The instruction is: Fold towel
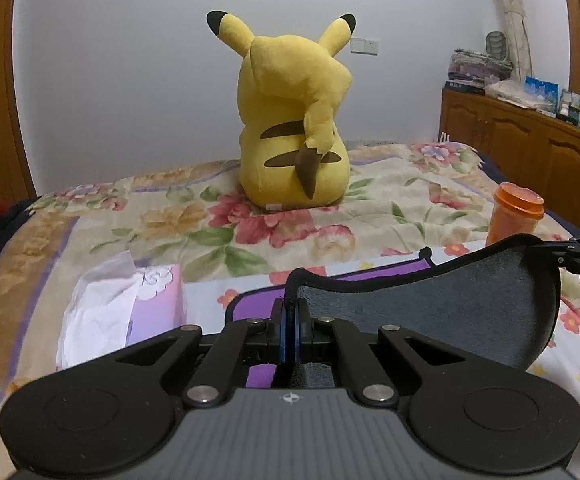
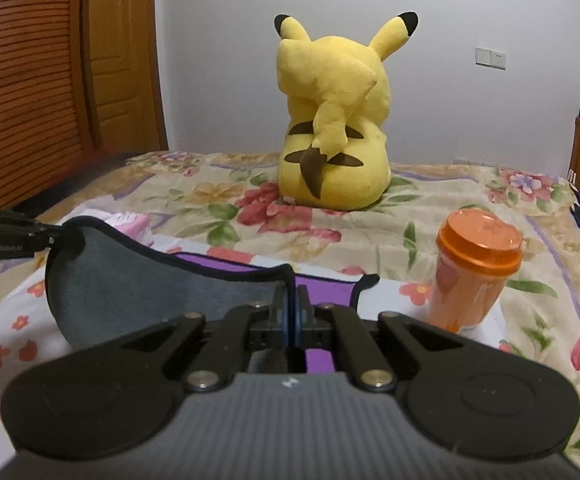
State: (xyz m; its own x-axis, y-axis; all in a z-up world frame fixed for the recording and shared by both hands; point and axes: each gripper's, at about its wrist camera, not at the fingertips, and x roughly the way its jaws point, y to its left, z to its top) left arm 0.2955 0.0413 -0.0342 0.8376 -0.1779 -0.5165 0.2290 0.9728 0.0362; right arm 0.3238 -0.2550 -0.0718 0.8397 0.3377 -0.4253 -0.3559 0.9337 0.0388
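The towel (image 1: 430,304) is grey on one face and purple on the other, with a black hem. It hangs lifted between my two grippers above the floral bed. My left gripper (image 1: 290,312) is shut on the towel's near edge at one corner. The right gripper shows at the right edge of the left wrist view (image 1: 570,256), pinching the other corner. In the right wrist view my right gripper (image 2: 292,300) is shut on the towel (image 2: 149,280), and the left gripper (image 2: 45,236) holds its far corner at the left. The purple face (image 2: 322,288) lies beyond.
A yellow plush toy (image 1: 294,120) sits mid-bed facing the wall. An orange lidded cup (image 2: 474,268) stands on the bed to the right. A pink tissue pack with white paper (image 1: 129,304) lies to the left. A wooden cabinet (image 1: 530,148) runs along the right.
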